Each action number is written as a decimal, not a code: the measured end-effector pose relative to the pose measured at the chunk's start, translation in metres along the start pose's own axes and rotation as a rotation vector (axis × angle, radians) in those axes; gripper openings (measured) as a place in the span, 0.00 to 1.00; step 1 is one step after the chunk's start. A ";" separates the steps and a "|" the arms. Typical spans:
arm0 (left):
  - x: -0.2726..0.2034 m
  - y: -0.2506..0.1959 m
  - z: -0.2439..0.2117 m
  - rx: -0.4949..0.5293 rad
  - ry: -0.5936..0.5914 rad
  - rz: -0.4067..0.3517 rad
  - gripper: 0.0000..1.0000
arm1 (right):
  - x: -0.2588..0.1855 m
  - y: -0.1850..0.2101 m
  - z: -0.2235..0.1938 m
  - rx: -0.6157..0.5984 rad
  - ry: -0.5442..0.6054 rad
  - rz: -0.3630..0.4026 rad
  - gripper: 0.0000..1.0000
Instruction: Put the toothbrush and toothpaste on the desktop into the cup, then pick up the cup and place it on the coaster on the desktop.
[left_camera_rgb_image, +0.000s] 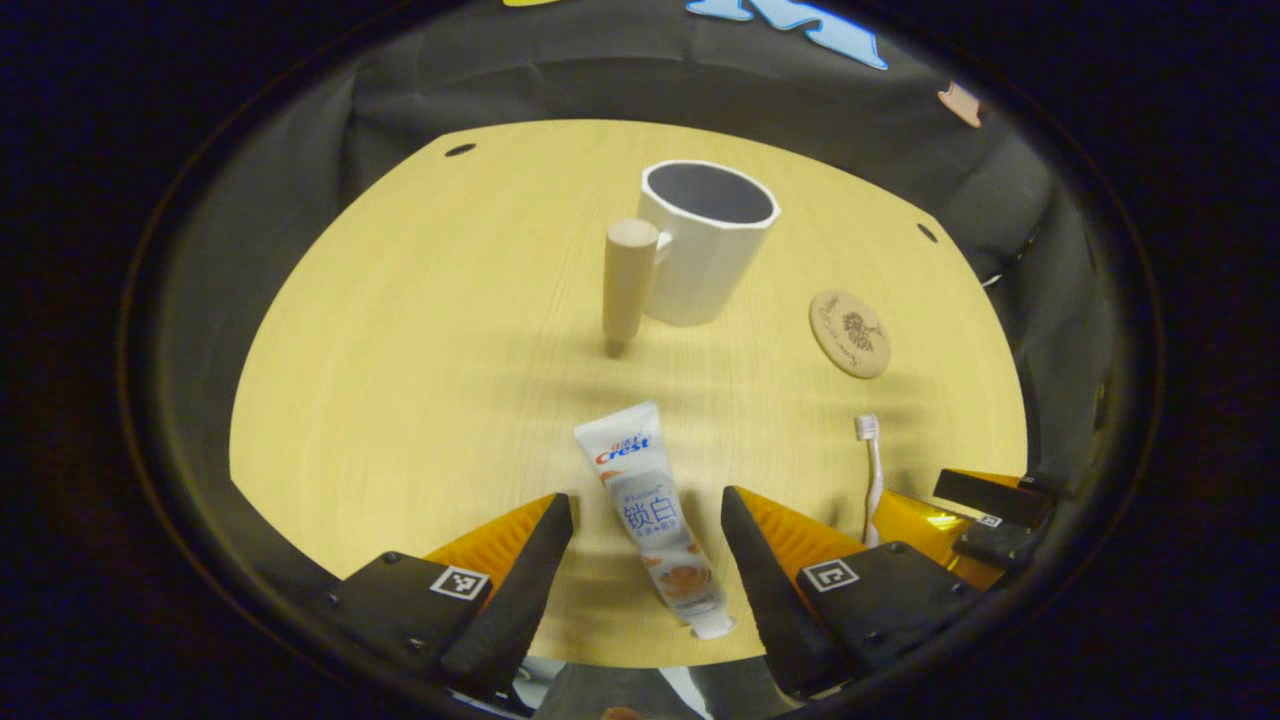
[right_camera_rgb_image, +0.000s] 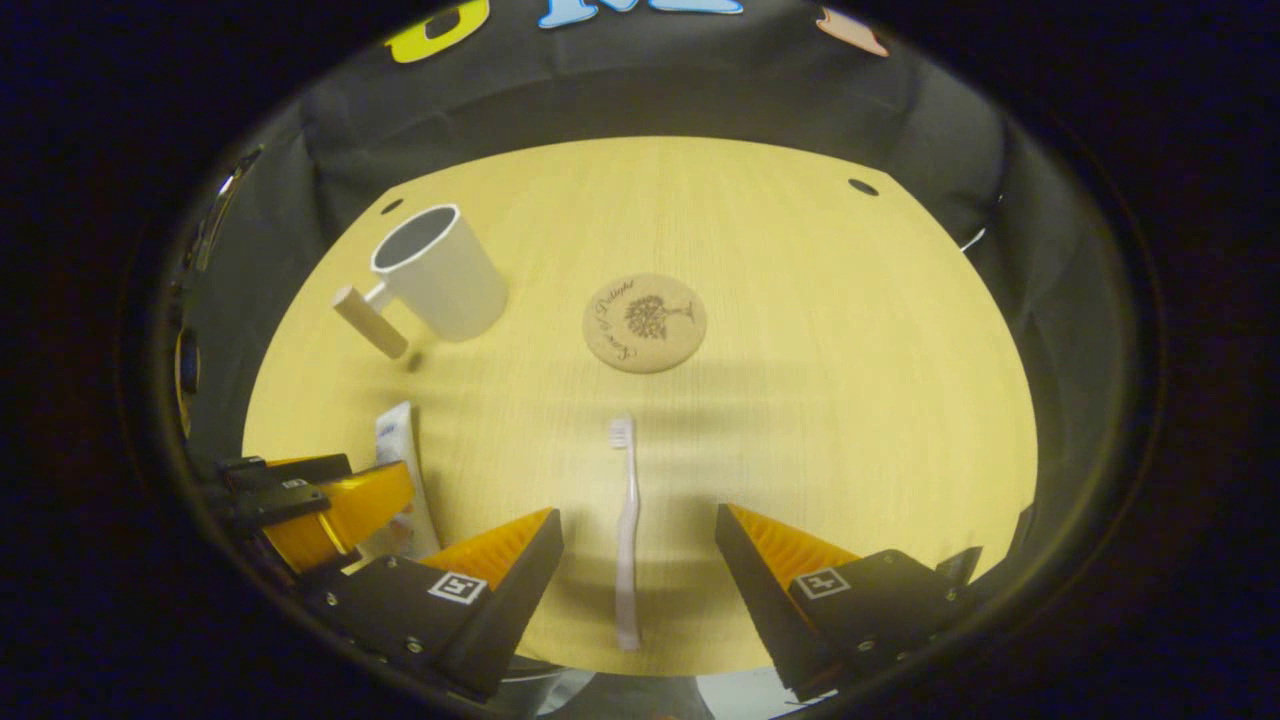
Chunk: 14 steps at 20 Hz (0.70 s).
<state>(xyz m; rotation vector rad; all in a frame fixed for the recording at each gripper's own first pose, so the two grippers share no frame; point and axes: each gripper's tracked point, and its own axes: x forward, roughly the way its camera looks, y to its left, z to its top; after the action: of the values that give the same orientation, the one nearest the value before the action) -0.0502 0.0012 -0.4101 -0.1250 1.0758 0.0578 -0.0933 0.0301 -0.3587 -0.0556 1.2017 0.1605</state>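
Note:
A white toothpaste tube (left_camera_rgb_image: 655, 515) lies on the wooden desktop (left_camera_rgb_image: 420, 380), between the spread fingers of my left gripper (left_camera_rgb_image: 647, 510), which is open and not touching it. A white cup (left_camera_rgb_image: 705, 240) with a wooden handle (left_camera_rgb_image: 628, 280) stands upright farther back. To its right lies the round cork coaster (left_camera_rgb_image: 849, 333). The white toothbrush (right_camera_rgb_image: 627, 535) lies lengthwise between the fingers of my right gripper (right_camera_rgb_image: 640, 525), open around it. In the right gripper view the cup (right_camera_rgb_image: 440, 272) is at the far left, the coaster (right_camera_rgb_image: 644, 322) straight ahead, and the toothpaste (right_camera_rgb_image: 400, 470) beside the left gripper (right_camera_rgb_image: 310, 500).
The desktop is a light wooden board with small round holes near its far corners (left_camera_rgb_image: 460, 150) (right_camera_rgb_image: 862, 186). Black cloth walls close in the booth behind and at the sides. The near table edge runs just under both grippers.

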 end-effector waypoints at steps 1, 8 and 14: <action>0.003 0.002 -0.002 -0.004 0.012 0.011 1.00 | 0.003 -0.001 -0.005 -0.005 0.019 -0.005 0.95; 0.023 0.017 -0.015 -0.011 0.075 0.084 0.98 | 0.019 -0.002 -0.019 -0.032 0.106 -0.030 0.95; 0.024 0.012 -0.014 0.010 0.089 0.094 1.00 | 0.022 -0.002 -0.029 -0.042 0.215 -0.040 0.98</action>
<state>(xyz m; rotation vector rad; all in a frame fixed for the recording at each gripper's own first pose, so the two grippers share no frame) -0.0528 0.0113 -0.4385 -0.0687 1.1706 0.1326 -0.1123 0.0268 -0.3901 -0.1367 1.4106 0.1475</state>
